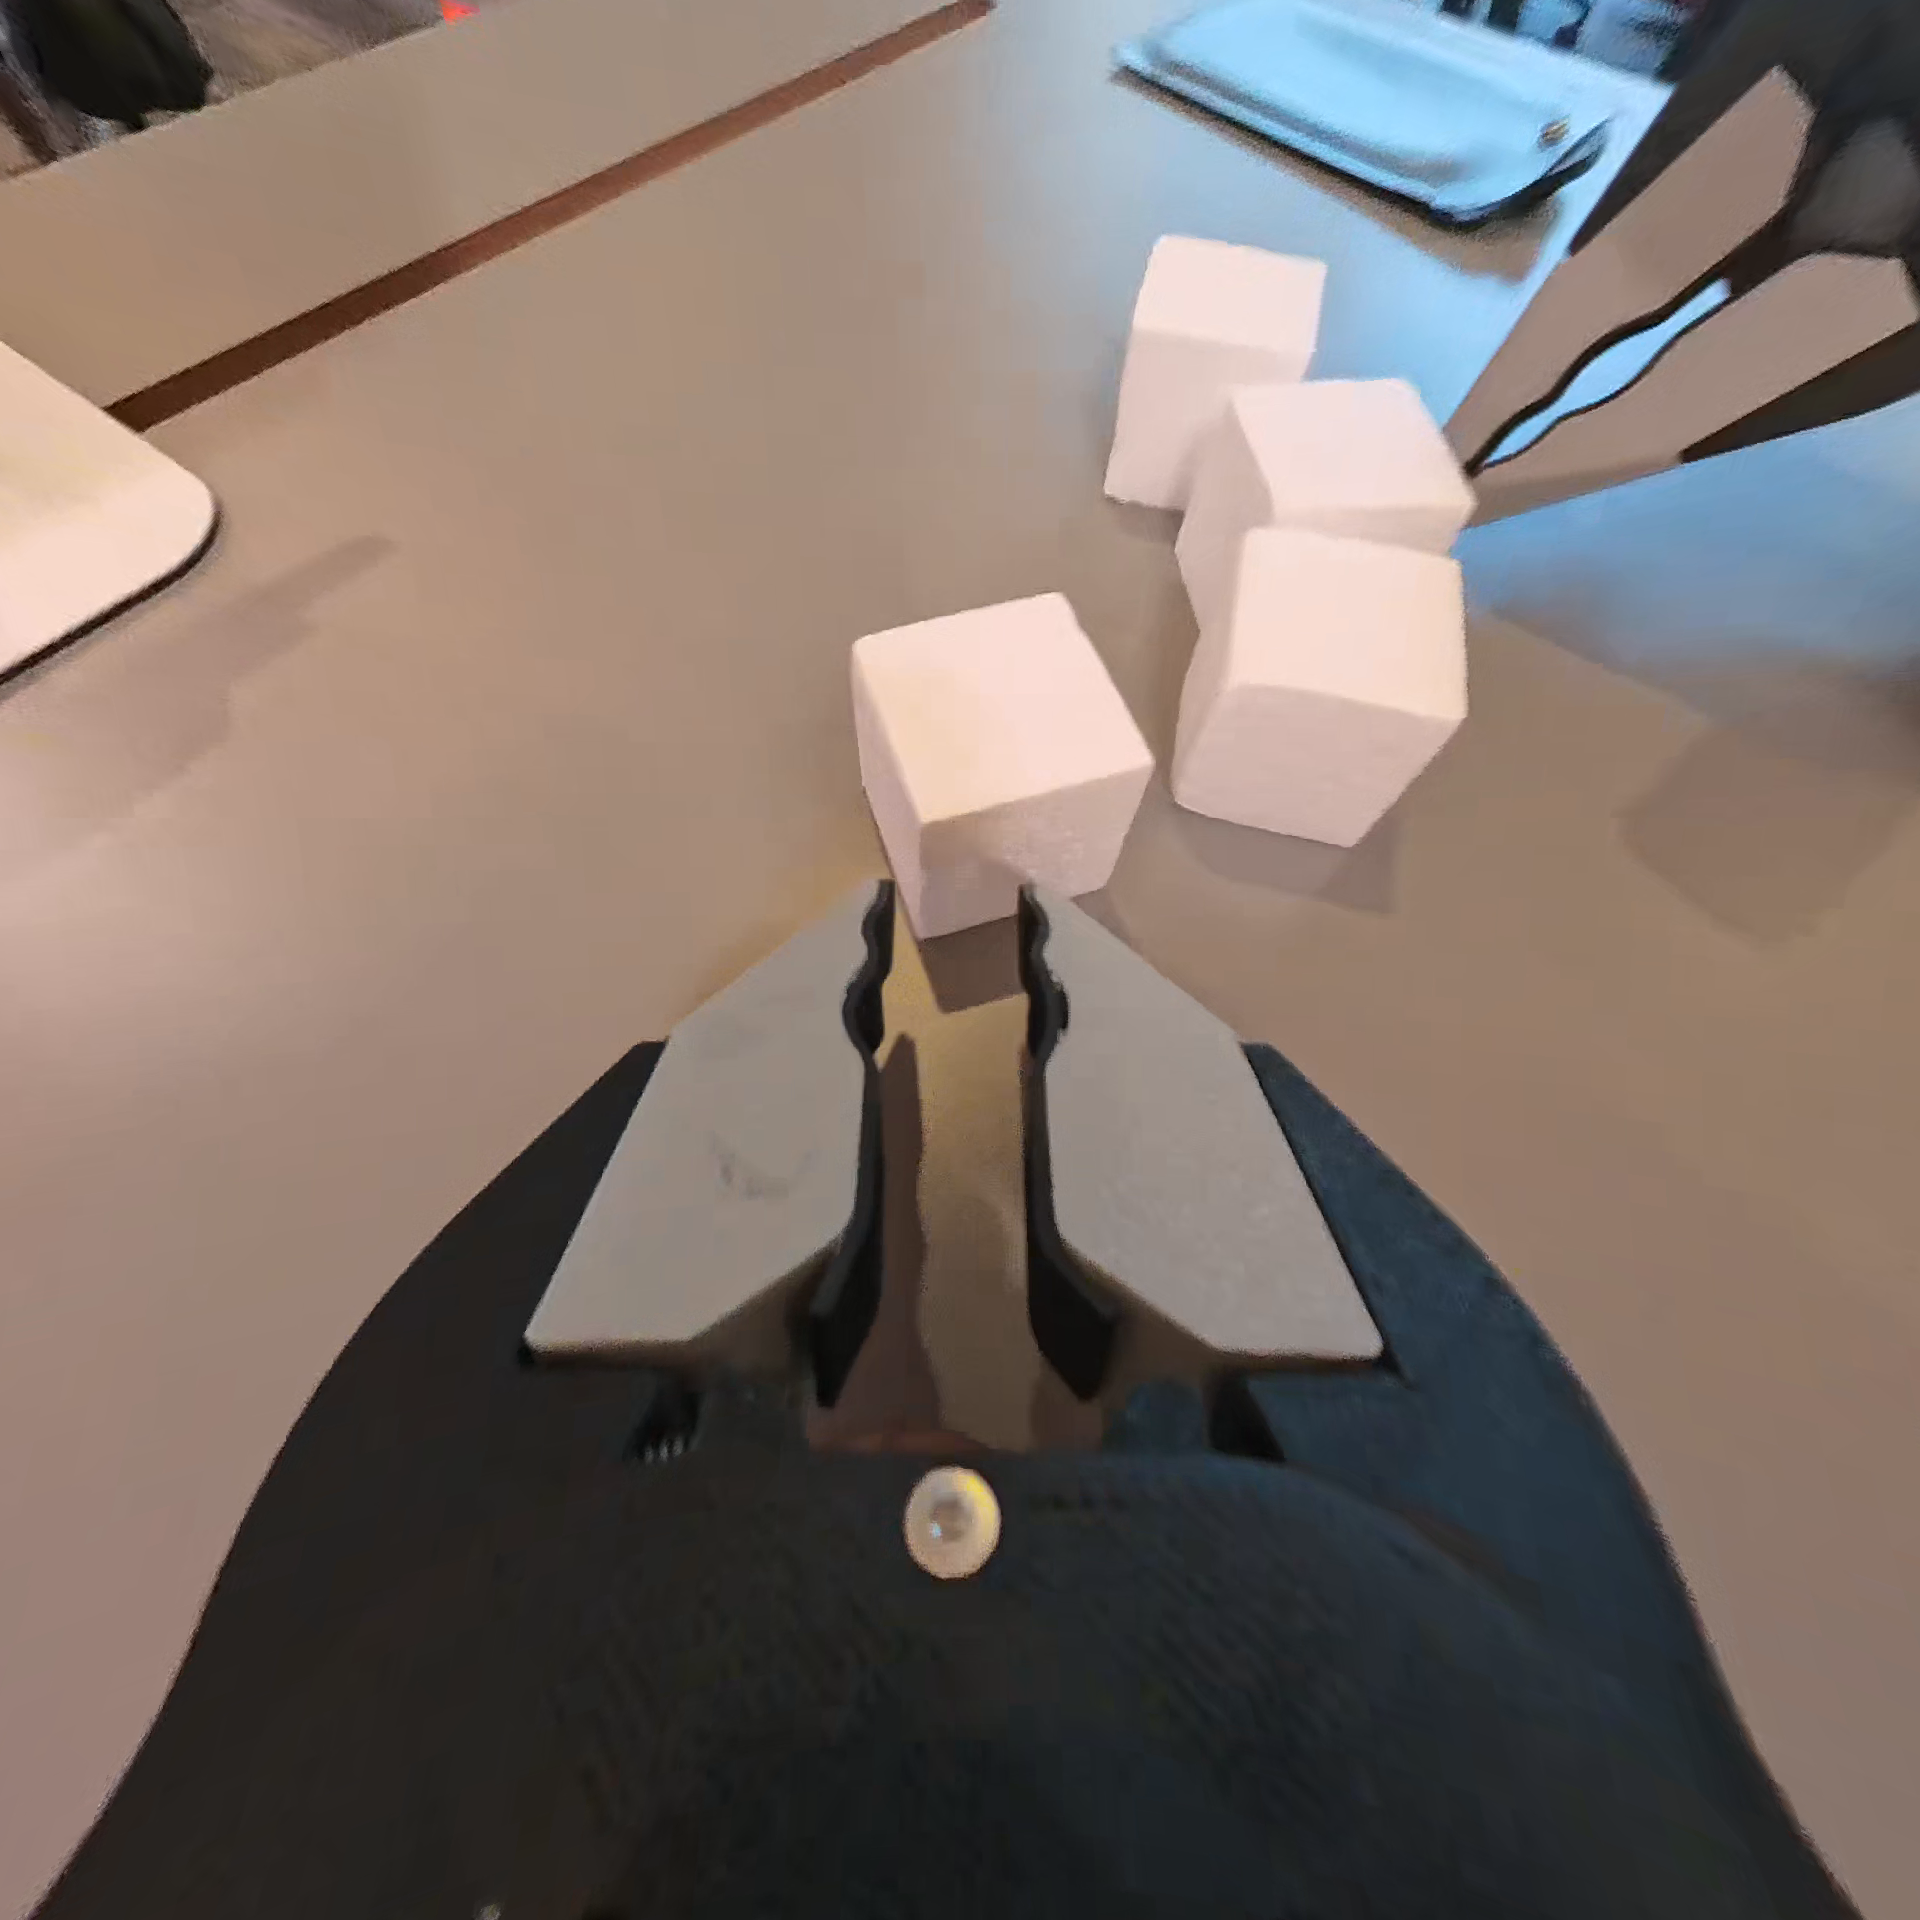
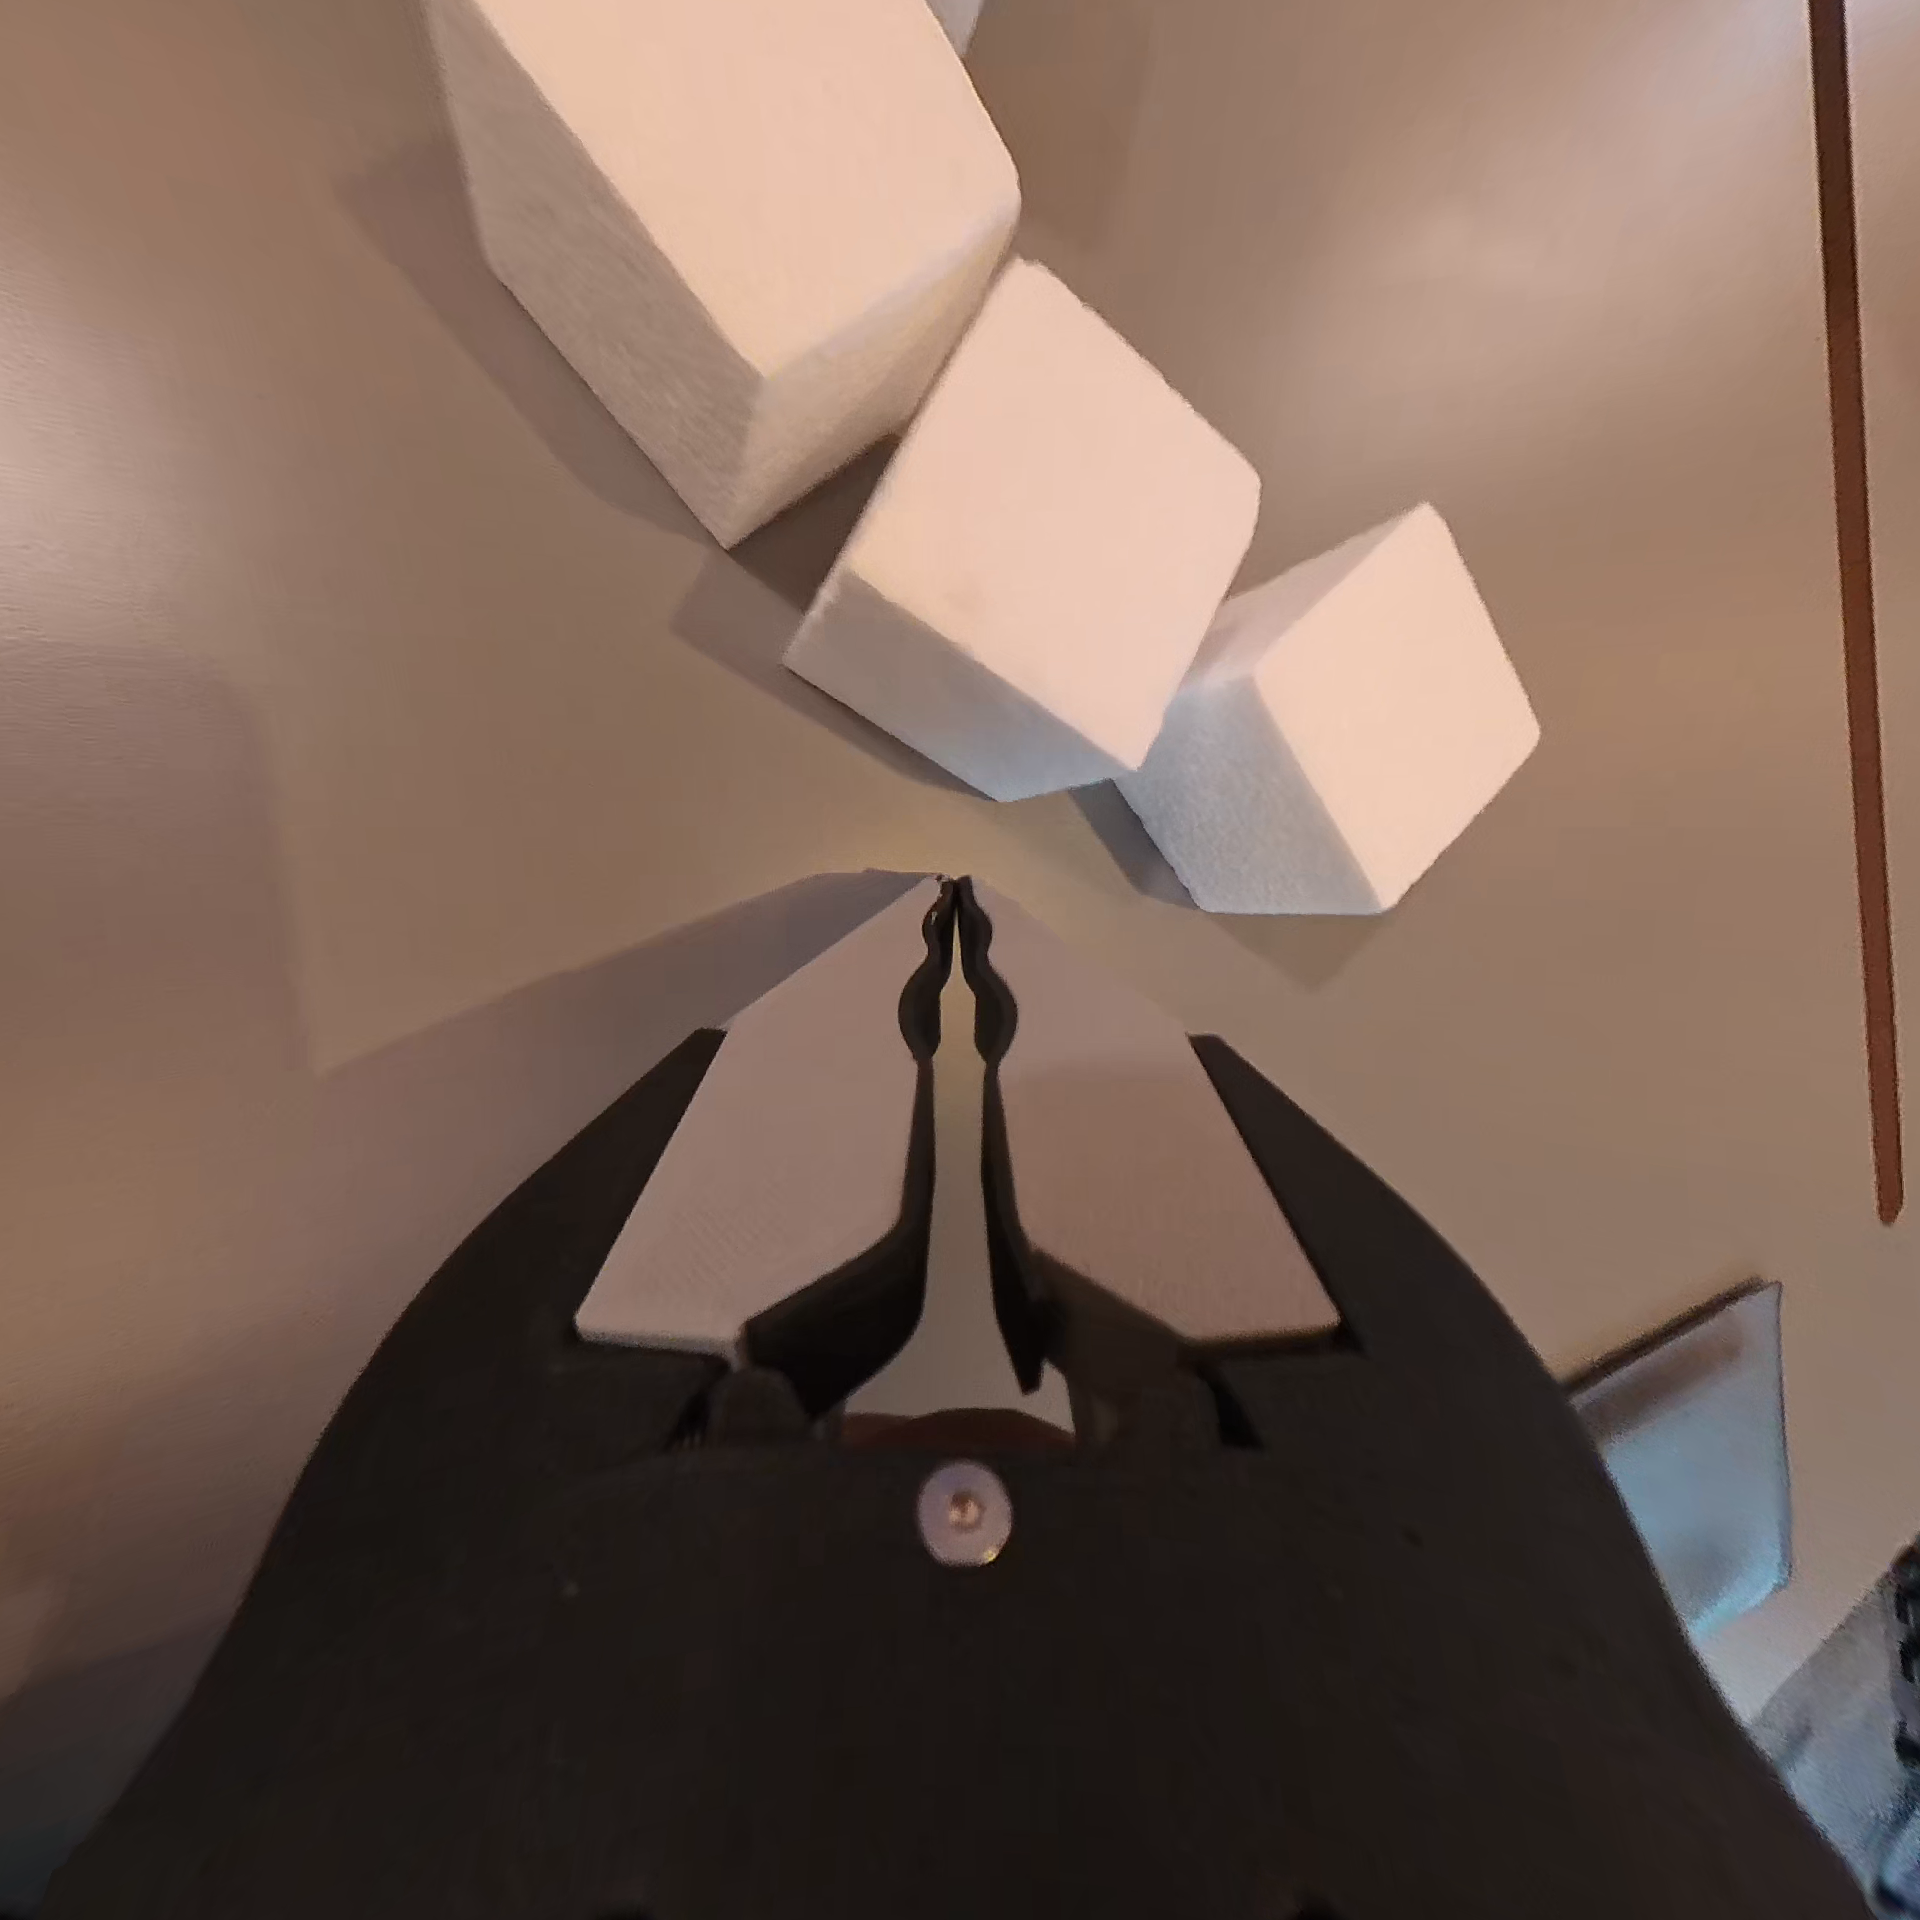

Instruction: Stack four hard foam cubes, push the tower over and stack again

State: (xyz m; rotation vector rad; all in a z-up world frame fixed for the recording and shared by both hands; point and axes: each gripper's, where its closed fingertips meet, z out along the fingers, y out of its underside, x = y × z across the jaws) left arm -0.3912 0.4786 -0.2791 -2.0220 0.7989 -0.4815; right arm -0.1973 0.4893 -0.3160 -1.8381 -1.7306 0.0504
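Two tongs working: left tongs [image 1: 954, 902] hovering narrowly parted, empty, tips just short of nearest foam cube [image 1: 997, 758]; right tongs [image 2: 954, 891] pinched closed, holding nothing, pointing at desk [image 2: 312, 623] beside cubes. Four white foam cubes lying scattered: middle cube [image 2: 1023, 540] seeming to tilt against neighbours. No tower standing; restacking seemingly not yet begun.
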